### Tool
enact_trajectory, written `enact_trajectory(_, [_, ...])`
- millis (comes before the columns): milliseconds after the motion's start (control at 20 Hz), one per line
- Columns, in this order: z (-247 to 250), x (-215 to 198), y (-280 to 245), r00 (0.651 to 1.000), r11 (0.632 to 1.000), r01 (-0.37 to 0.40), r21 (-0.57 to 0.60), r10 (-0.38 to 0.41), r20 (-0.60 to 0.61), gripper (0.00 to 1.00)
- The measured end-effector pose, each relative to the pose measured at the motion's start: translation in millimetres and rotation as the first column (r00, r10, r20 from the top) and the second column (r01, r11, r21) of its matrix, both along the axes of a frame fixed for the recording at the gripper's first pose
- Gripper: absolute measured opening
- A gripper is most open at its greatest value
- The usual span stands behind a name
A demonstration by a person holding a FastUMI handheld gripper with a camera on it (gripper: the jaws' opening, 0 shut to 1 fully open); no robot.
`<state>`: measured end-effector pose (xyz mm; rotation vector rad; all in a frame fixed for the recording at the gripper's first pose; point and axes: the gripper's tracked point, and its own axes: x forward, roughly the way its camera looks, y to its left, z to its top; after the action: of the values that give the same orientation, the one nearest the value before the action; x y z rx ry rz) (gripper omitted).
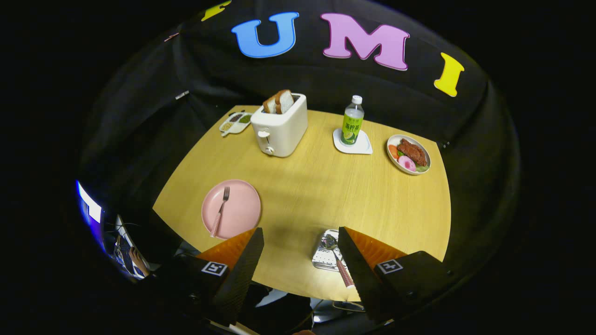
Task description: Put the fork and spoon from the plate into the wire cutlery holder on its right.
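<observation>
We start with the fork (pixel 220 210): it lies on the pink plate (pixel 238 210), left of the plate's middle, tines toward the far side and its patterned handle running back toward the near-left rim. Its long axis is close to near–far, leaning a little to the left at the handle end. The plate sits just beyond the left finger of the gripper (pixel 300 253), so the fork is ahead and to the left of us, not between the fingers.

The spoon (pixel 336 259) appears to be off the plate already — its bowl rests over the wire cutlery holder (pixel 323 257), which sits near the table's front edge, close against the right finger. The spoon's handle runs back toward us along that finger's inner side; whether it touches the finger we cannot tell.

The gripper's fingers stand wide apart with bare table (pixel 326 186) between them, and they hold nothing.

So we judge the spoon half of the job done and the fork left. The coming move turns on one thing: swinging left and forward, then setting the fingers across the fork's handle rather than along it.

Farther out stand a toaster (pixel 279 125) with bread, a bottle (pixel 352 121) on a coaster, and a plate of food (pixel 409 154) at the far right.
</observation>
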<state>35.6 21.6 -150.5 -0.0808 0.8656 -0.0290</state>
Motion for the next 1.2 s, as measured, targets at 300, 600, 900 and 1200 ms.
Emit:
enact_trajectory(300, [-30.3,18.6,74.1,0.979,1.000,-0.019,-0.017,0.022,0.202,1.00])
enact_trajectory(600, [-124.0,29.1,170.8,0.990,0.992,-0.117,0.044,0.113,0.084,1.00])
enact_trajectory(900, [-196.4,36.5,206.7,0.976,0.981,-0.194,0.021,0.195,-0.100,1.00])
enact_trajectory(1200, [-239.9,43.3,207.5,0.952,0.982,-0.187,0.003,0.182,-0.248,0.99])
